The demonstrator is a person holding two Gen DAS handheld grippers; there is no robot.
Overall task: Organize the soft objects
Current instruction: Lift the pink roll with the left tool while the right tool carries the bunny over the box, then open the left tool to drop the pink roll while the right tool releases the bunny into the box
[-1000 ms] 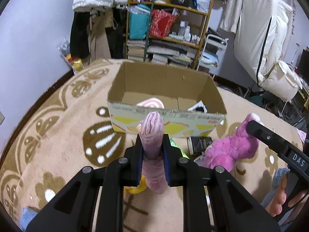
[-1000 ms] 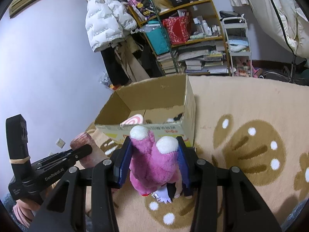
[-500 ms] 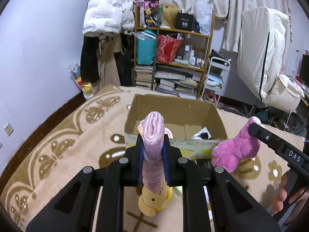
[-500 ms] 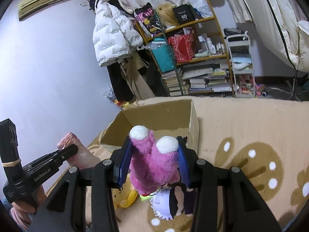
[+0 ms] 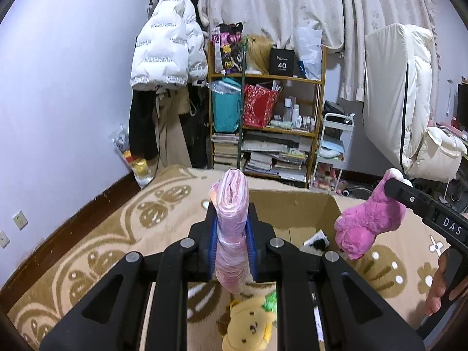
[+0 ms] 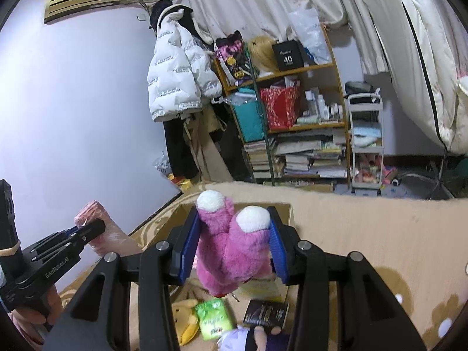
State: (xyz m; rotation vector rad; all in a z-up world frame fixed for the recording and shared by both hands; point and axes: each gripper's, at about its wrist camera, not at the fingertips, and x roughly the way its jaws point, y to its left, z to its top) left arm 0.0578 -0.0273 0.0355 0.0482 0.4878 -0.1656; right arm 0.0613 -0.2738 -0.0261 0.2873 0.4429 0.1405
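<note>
A patterned rug (image 5: 122, 234) is seen under an open cardboard box (image 5: 295, 213). Above the box's right side, a pink plush toy (image 6: 231, 248) is clamped in the right gripper (image 6: 234, 248). Over the box's near edge, a pink wrapped roll (image 5: 232, 228) is clamped upright in the left gripper (image 5: 232, 251). A yellow bear plush (image 5: 248, 326) lies before the box.

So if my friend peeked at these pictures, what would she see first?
Probably the fluffy pink plush toy with white-tipped feet, squeezed in the right gripper above the cardboard box. Next, the rolled pink bundle standing up in the left gripper, with a yellow bear on the carpet below.
</note>
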